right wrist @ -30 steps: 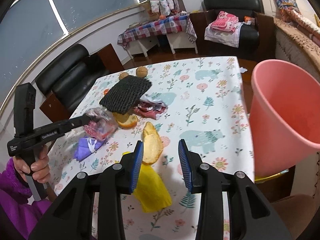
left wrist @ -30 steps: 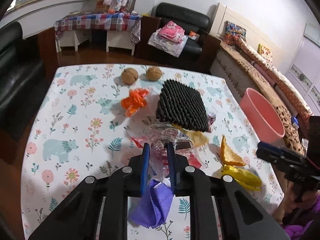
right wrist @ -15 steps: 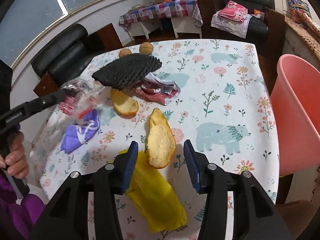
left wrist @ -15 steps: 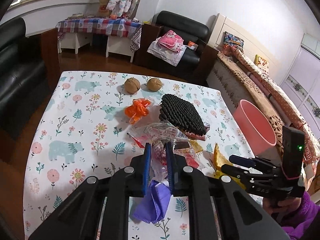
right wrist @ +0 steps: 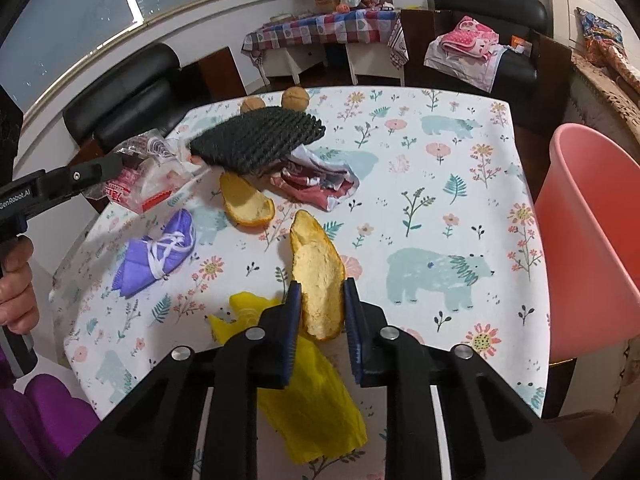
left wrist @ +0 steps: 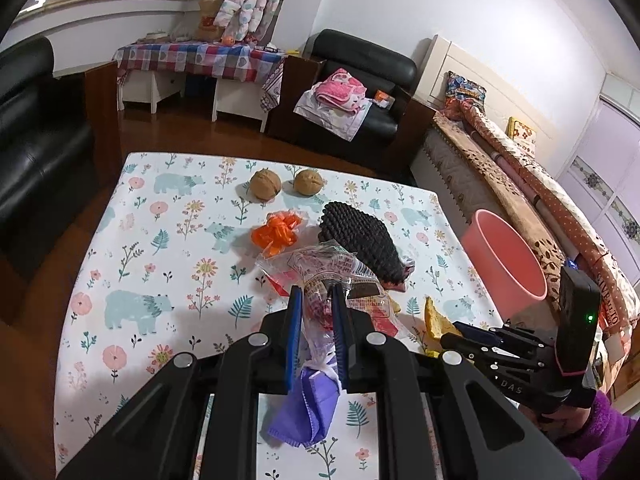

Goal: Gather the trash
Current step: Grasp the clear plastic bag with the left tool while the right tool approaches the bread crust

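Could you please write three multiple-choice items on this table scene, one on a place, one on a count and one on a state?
1. Where does the pink bin stand?
A. In the middle of the table
B. Beside the table's edge, off the tablecloth
C. On the black armchair

2. How many walnuts lie at the far end of the table?
A. Two
B. Four
C. None

3. What is between the pads of the left tool?
A. The purple face mask
B. The orange ribbon bow
C. A clear plastic wrapper

Answers:
1 B: the right wrist view shows the bin next to the floral tablecloth, not on it.
2 A: the left wrist view shows a pair side by side.
3 C: the crinkled wrapper rises from between the blue pads, while the mask lies on the cloth below them.
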